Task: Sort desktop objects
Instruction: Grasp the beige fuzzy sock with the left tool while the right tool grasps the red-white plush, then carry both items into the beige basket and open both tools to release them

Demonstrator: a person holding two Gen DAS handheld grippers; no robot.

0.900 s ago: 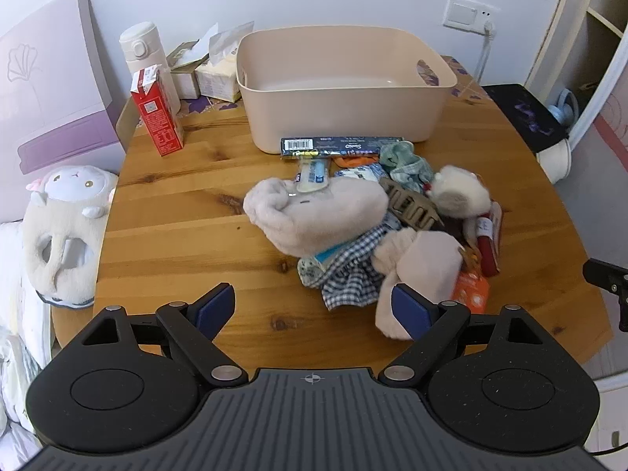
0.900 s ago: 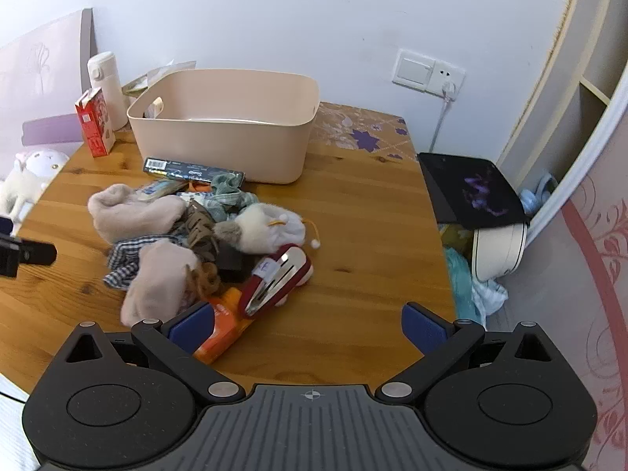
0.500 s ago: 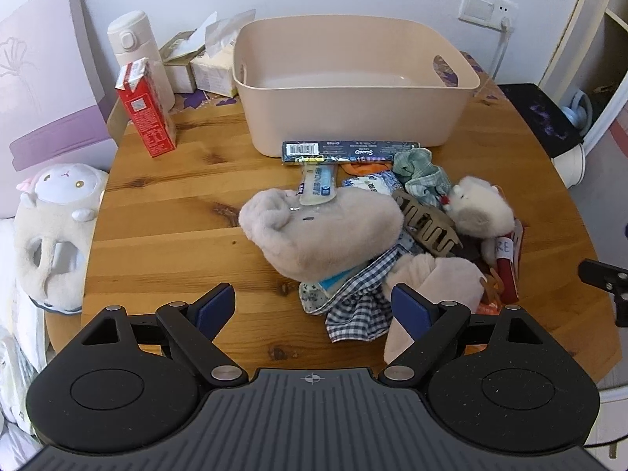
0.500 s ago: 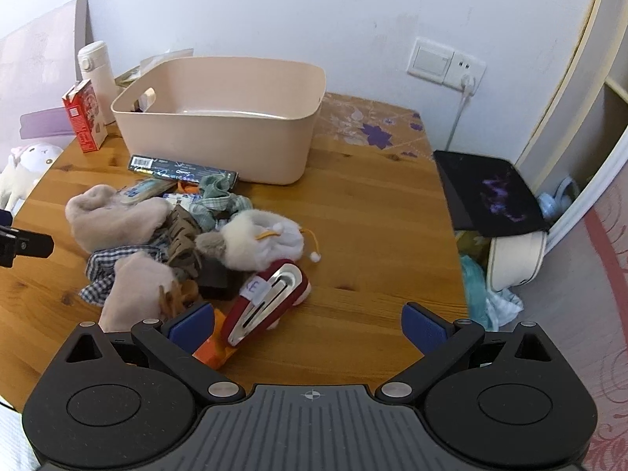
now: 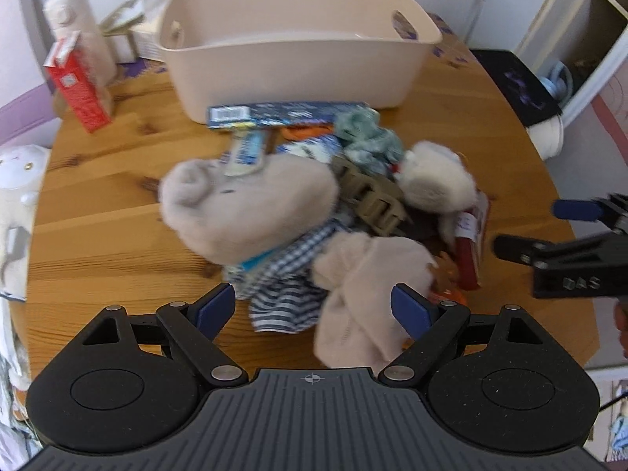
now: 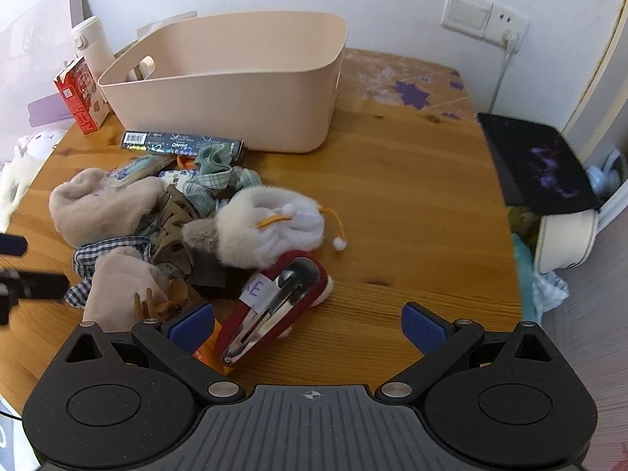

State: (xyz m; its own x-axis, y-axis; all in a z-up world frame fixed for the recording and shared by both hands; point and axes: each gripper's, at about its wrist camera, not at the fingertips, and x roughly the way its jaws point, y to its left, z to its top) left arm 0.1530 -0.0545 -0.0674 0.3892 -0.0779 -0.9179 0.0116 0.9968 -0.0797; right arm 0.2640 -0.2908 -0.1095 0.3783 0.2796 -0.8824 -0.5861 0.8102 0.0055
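A pile of small things lies on the round wooden table (image 6: 412, 204): beige fluffy socks (image 5: 251, 204) (image 6: 102, 208), a checked cloth (image 5: 282, 294), a brown hair claw (image 5: 373, 196), a white furry pouch (image 6: 271, 227), a red case with metal clips (image 6: 274, 306) and a dark flat box (image 6: 180, 143). An empty beige tub (image 5: 298, 47) (image 6: 235, 82) stands behind the pile. My left gripper (image 5: 314, 306) is open, just over the pile's near edge. My right gripper (image 6: 306, 325) is open beside the red case; it also shows in the left wrist view (image 5: 561, 227).
A red carton (image 5: 76, 86) and a white flask (image 5: 78, 27) stand left of the tub, with tissue boxes (image 5: 133, 35) behind. A plush toy (image 5: 15, 196) sits off the table's left edge. A black stool (image 6: 541, 165) stands to the right.
Both grippers have moved forward toward the pile, which now looks larger and nearer. The right gripper has come further into the left wrist view. Both stay open.
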